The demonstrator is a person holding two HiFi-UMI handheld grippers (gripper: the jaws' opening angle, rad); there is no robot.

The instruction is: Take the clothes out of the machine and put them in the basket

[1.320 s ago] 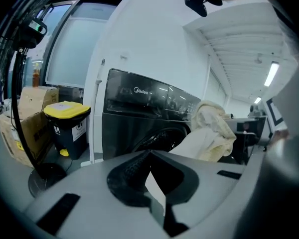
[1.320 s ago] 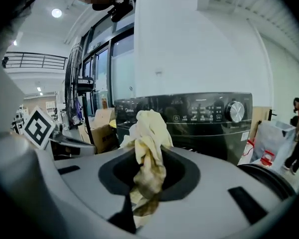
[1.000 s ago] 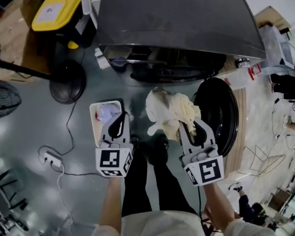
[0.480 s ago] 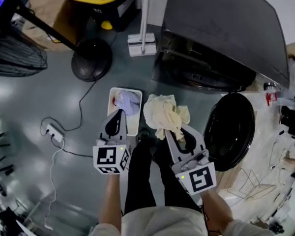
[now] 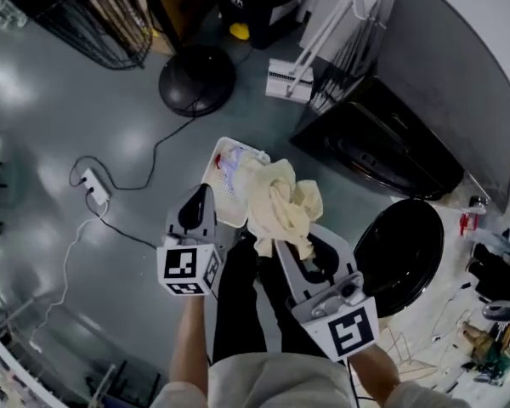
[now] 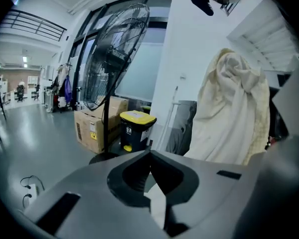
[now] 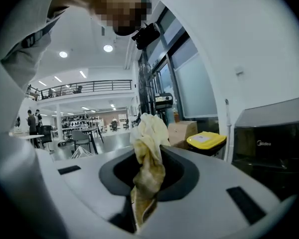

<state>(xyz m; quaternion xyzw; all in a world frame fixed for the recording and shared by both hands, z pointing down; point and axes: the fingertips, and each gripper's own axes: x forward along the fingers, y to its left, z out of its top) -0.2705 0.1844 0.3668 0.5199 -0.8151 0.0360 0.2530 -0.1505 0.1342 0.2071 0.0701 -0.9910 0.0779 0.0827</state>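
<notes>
Head view shows the right gripper [image 5: 280,246] clenched on a crumpled cream-coloured cloth [image 5: 276,198]. The right gripper view confirms that both jaws pinch a twisted fold of it. The cloth bunches beyond the jaw tips and, seen from the head, overlaps the right side of the white rectangular plastic basket [image 5: 219,155]. The basket stands on the glossy grey floor [image 5: 85,100], near the dark grey front-loading washing machine [image 5: 442,100], whose round black door [image 5: 404,249] hangs open. 1 pale lavender garment [image 5: 231,164] lies in the basket. The left gripper [image 5: 202,192] is closed and empty, with its jaw tips touching, just beside the basket's near left edge. Each gripper carries 1 cube with black-and-white square markers [image 5: 185,269]. Writing: a faint logo on the machine front [image 7: 261,143] and a label on the yellow-lidded black bin [image 6: 134,131] are both too small to read.
</notes>
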